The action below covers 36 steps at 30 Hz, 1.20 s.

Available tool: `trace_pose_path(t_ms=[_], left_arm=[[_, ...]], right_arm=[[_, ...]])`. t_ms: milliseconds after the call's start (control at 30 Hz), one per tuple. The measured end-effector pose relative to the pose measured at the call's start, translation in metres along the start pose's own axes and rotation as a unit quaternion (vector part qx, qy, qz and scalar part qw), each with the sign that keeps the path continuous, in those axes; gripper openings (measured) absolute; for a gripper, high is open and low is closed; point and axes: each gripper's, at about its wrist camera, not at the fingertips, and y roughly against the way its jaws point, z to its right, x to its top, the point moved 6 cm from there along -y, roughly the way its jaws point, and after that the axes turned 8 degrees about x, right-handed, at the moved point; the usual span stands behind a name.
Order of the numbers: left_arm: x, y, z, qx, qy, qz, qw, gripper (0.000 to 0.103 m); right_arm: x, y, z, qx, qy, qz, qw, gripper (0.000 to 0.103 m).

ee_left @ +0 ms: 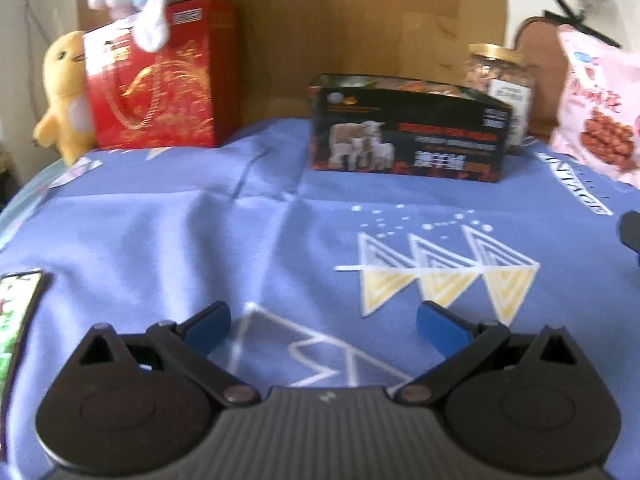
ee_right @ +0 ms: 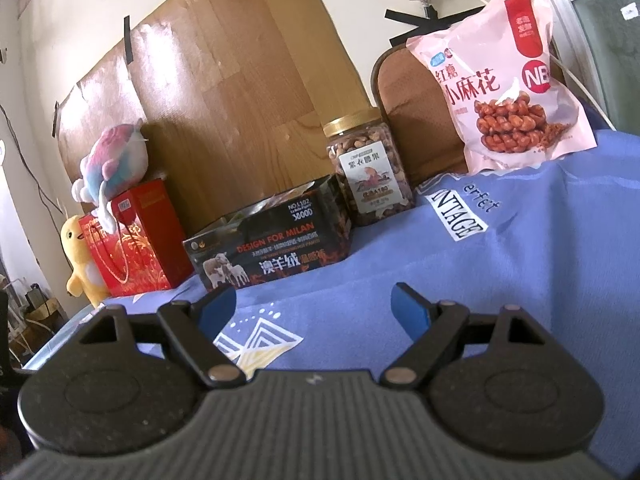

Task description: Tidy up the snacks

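**Snacks lined up at the back, both grippers empty**

Left gripper (ee_left: 323, 322) and right gripper (ee_right: 314, 306): fingers spread wide, nothing between them, hovering low over the blue cloth (ee_left: 200, 232), well short of any snack.

Along the rear edge, against the cardboard backing (ee_right: 240, 80): black box (ee_right: 272, 236), open at the top, seemingly serving as the collecting bin, hence central and within reach of either side. Printed on it: "DESIGN FOR MILAN", "NO.L102", "3800D", sheep picture, Chinese "澳羊绒". Just beside its right end, nut jar (ee_right: 370, 168), upright, gold lid, label partly legible: "紫衣腰果". Further right, pink bag (ee_right: 516, 92), propped upright against the chair back (ee_right: 416, 120), probably to stay standing; reads "红糖 小麻花".

At left, red gift bag (ee_left: 160, 84) with gold pattern, pastel plush (ee_right: 112, 164) on top, yellow duck plush (ee_left: 64, 88) beside it. Cloth lettering: "NTAGE", "erfect". Dark-edged packet (ee_left: 18, 320) at the left view's margin, writing unreadable.
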Motion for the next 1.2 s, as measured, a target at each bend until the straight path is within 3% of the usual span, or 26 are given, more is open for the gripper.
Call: trace_pose_path(t_ms=[167, 300, 500, 833, 1200], left_arm=[[0.021, 0.026, -0.016, 0.072, -0.005, 0.045, 0.9964, 0.103], [0.034, 0.042, -0.023, 0.094, -0.002, 0.062, 0.9937, 0.103], [0.041, 0.056, -0.021, 0.095, -0.005, 0.067, 0.9932, 0.103], [0.042, 0.079, -0.020, 0.095, -0.009, 0.090, 0.9914, 0.103], [0.041, 0.093, -0.021, 0.070, -0.002, 0.095, 0.9931, 0.103]], right_arm=[[0.000, 0.002, 0.000, 0.003, -0.004, 0.006, 1.000, 0.087], [-0.001, 0.006, -0.001, -0.001, -0.001, 0.002, 1.000, 0.087], [-0.008, 0.023, -0.008, 0.006, -0.015, -0.018, 1.000, 0.087], [0.005, 0.043, -0.037, 0.049, -0.007, 0.002, 0.999, 0.087], [0.004, 0.047, -0.047, 0.055, 0.004, 0.002, 0.998, 0.087]])
